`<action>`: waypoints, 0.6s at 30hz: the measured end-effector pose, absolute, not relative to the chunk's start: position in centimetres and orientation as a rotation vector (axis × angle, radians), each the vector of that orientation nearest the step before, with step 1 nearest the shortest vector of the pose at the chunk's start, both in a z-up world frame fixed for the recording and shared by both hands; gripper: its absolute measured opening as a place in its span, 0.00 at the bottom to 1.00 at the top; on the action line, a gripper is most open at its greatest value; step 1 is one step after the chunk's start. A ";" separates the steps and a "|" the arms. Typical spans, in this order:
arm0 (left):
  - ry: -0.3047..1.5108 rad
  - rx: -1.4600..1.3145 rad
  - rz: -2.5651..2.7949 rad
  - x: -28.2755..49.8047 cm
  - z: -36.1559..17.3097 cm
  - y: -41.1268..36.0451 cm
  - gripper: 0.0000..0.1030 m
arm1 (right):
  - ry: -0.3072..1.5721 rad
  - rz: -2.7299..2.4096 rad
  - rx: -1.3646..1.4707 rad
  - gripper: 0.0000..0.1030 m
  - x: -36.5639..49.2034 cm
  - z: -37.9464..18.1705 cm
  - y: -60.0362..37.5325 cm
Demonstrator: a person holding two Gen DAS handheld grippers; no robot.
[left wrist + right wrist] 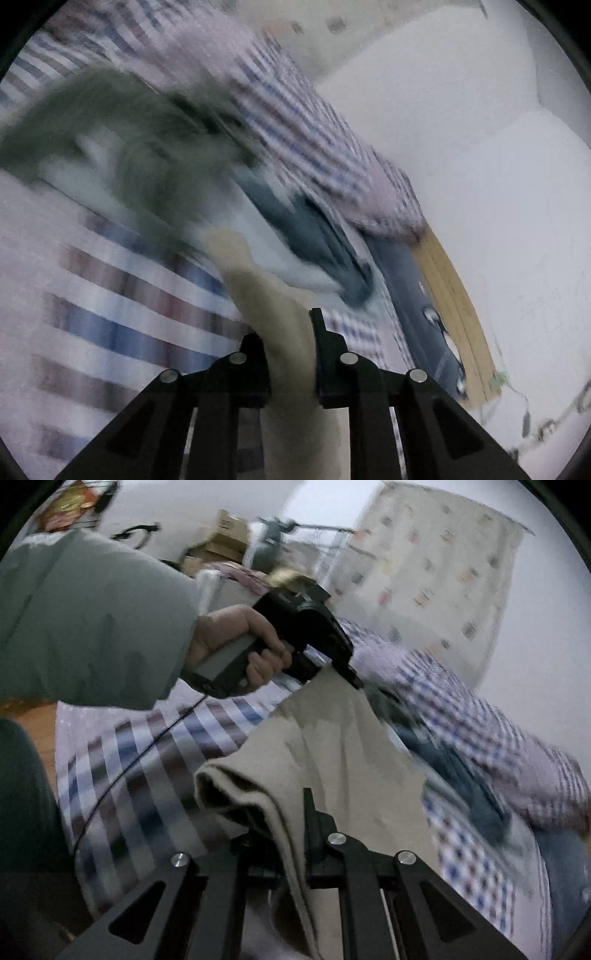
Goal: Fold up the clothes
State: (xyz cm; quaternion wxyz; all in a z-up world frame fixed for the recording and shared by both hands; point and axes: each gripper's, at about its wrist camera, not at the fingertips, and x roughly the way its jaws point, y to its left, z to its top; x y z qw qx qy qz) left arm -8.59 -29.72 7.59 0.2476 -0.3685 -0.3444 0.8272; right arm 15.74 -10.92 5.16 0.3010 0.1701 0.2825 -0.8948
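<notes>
A beige garment (332,746) hangs stretched between both grippers above a bed with a striped cover (147,760). My right gripper (280,823) is shut on one folded edge of it, the cloth running between the black fingers. In the right wrist view a hand holds the left gripper (347,672), clamped on the far corner of the same cloth. From the left wrist view, my left gripper (288,332) is shut on a strip of the beige garment (273,295) that rises between its fingers. Both views are blurred by motion.
A grey-green garment (122,147) and a dark blue garment (314,236) lie in a heap on the bed, beside a checked quilt (295,122). A dark bag (421,314) and a wooden bed edge (454,295) sit by the white wall. Boxes (225,535) stand behind.
</notes>
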 end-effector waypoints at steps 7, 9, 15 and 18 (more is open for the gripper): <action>-1.121 -0.856 2.580 -2.3 10.2 -51.0 0.15 | 0.821 -2.171 0.255 0.06 12.7 5.0 -24.4; -1.205 -0.808 2.653 0.2 10.0 -56.0 0.15 | 0.832 -2.126 0.210 0.06 12.6 5.1 -27.9; -1.388 -0.694 2.795 7.9 8.2 -67.1 0.15 | 0.842 -2.018 0.125 0.06 13.7 5.1 -36.9; -1.436 -0.619 2.825 11.5 7.6 -70.7 0.15 | 0.839 -1.970 0.081 0.06 15.8 5.0 -39.6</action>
